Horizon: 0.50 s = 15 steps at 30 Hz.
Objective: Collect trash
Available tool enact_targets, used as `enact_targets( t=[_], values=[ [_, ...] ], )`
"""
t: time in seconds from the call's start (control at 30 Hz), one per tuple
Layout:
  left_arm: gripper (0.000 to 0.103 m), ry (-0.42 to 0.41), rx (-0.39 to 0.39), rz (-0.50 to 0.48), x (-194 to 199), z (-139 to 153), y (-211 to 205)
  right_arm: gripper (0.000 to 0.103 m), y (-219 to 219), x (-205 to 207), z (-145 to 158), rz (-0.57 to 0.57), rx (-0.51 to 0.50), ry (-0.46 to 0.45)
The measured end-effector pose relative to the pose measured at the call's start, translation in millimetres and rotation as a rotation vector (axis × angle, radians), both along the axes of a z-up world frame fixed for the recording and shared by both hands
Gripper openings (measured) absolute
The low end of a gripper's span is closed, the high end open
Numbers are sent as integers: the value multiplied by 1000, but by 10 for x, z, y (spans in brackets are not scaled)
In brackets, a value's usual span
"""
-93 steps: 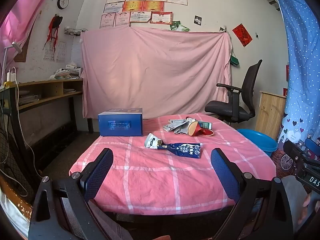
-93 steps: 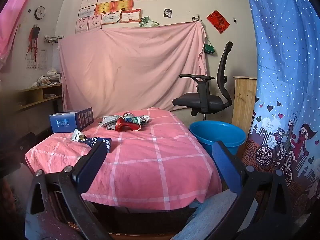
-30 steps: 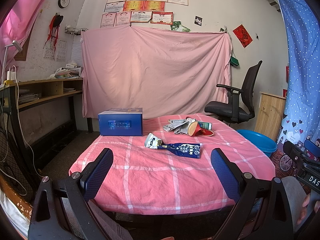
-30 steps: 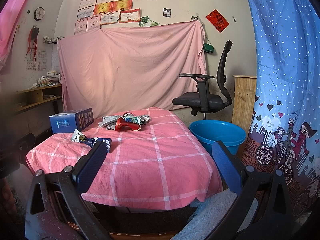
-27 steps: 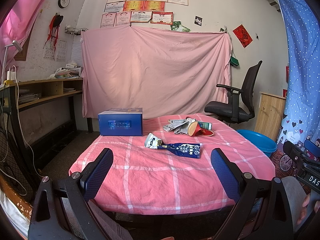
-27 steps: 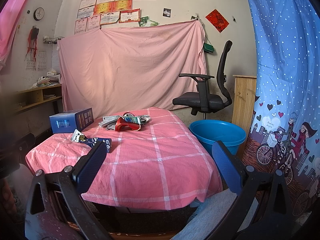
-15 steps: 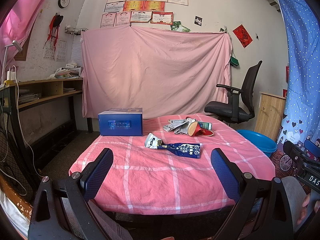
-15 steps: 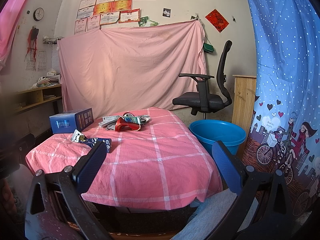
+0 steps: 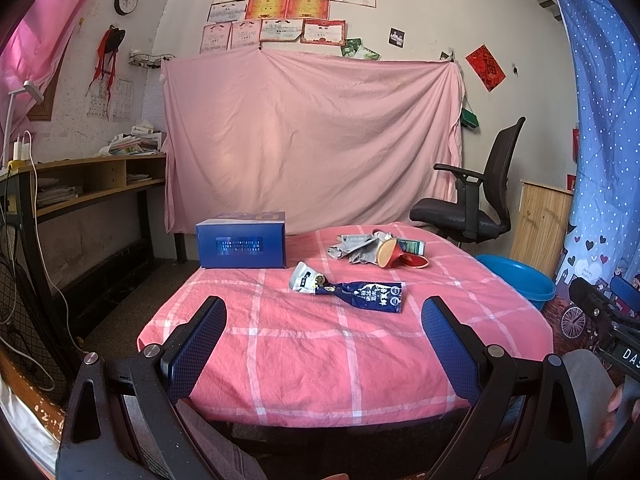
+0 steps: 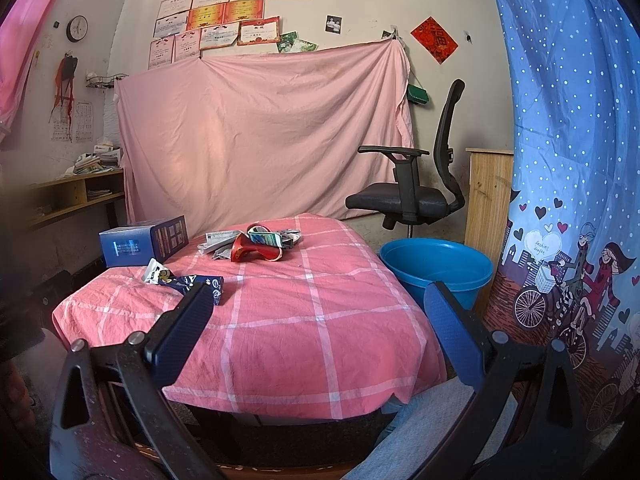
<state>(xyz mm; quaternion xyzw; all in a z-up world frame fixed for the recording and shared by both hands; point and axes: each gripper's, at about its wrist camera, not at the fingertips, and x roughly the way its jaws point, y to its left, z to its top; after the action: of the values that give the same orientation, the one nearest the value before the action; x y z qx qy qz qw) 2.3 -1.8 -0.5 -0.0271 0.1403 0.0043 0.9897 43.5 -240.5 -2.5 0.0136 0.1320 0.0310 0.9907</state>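
A flattened dark blue wrapper (image 9: 364, 297) with a small white packet (image 9: 303, 281) at its left end lies mid-table on the pink checked cloth (image 9: 320, 344). Farther back lies a heap of crumpled grey paper (image 9: 356, 249) with a red crushed cup (image 9: 394, 255). In the right wrist view the wrapper (image 10: 196, 283) is at left and the heap (image 10: 252, 244) farther back. A blue basin (image 10: 436, 266) stands on the floor right of the table. My left gripper (image 9: 323, 320) and right gripper (image 10: 318, 316) are open and empty, held before the table's near edge.
A blue box (image 9: 241, 245) stands at the table's back left. A black office chair (image 9: 476, 204) and a wooden cabinet (image 9: 542, 222) stand at back right. A desk with shelves (image 9: 80, 188) runs along the left wall. A blue curtain (image 10: 572, 160) hangs at right.
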Motion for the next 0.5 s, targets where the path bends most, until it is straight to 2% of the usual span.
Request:
enact_targets(
  t=[0.5],
  values=[
    [96, -2, 45, 26, 202, 30, -53, 103, 35, 192, 28, 49, 29, 27]
  ],
)
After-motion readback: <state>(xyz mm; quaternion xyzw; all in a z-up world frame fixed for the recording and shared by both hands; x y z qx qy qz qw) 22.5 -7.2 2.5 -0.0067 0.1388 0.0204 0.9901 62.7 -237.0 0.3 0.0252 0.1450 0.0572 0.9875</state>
